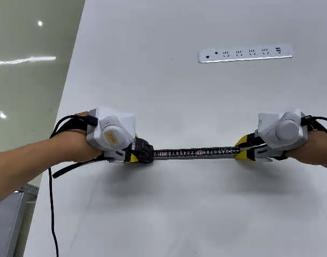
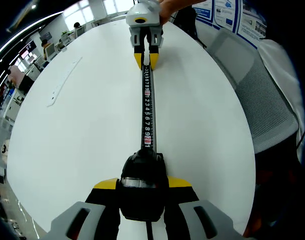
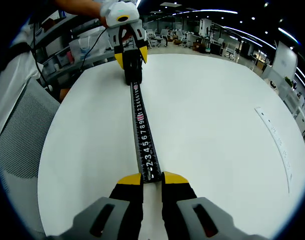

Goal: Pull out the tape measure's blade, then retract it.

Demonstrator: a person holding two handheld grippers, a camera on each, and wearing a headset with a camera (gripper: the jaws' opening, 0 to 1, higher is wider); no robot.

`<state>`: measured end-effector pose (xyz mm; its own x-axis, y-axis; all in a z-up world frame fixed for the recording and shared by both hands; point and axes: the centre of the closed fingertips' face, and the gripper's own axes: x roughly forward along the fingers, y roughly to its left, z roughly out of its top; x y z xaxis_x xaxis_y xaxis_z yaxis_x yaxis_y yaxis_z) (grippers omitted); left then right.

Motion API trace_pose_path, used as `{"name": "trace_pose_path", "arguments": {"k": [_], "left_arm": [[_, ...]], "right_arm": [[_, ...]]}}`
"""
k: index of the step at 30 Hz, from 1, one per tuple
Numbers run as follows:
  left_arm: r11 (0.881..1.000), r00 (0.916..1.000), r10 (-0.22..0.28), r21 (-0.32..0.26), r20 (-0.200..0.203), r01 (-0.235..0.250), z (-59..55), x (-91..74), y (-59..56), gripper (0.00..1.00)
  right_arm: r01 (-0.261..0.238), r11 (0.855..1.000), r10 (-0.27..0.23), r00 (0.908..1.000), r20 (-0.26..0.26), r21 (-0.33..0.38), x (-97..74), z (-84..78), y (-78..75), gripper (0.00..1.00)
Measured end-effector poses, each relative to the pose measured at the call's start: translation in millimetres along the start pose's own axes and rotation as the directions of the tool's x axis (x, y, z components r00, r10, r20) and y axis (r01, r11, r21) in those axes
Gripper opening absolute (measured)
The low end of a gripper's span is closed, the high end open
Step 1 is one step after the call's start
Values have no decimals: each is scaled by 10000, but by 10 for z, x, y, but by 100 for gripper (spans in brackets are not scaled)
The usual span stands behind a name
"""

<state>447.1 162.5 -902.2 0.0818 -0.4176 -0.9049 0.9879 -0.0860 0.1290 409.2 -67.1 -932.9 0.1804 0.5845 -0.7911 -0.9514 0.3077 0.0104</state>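
The black tape measure case sits between the yellow-tipped fingers of my left gripper, which is shut on it. From the case the dark numbered blade runs out straight, low over the white table. My right gripper is shut on the blade's end. In the right gripper view the left gripper with the case stands at the far end; in the left gripper view the right gripper pinches the blade's tip.
A white power strip lies flat on the table beyond the grippers. A grey mesh chair stands at the table's near edge. A black cable hangs off the table's left edge.
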Motion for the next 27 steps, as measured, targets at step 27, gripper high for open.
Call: {"name": "trace_pose_path", "arguments": {"k": [27], "left_arm": [[9995,9993,-14,-302,379,26,11,15,14,32]], "right_arm": [[330,9994,-332,9989,-346,-71,19,-28,-24,15]]}}
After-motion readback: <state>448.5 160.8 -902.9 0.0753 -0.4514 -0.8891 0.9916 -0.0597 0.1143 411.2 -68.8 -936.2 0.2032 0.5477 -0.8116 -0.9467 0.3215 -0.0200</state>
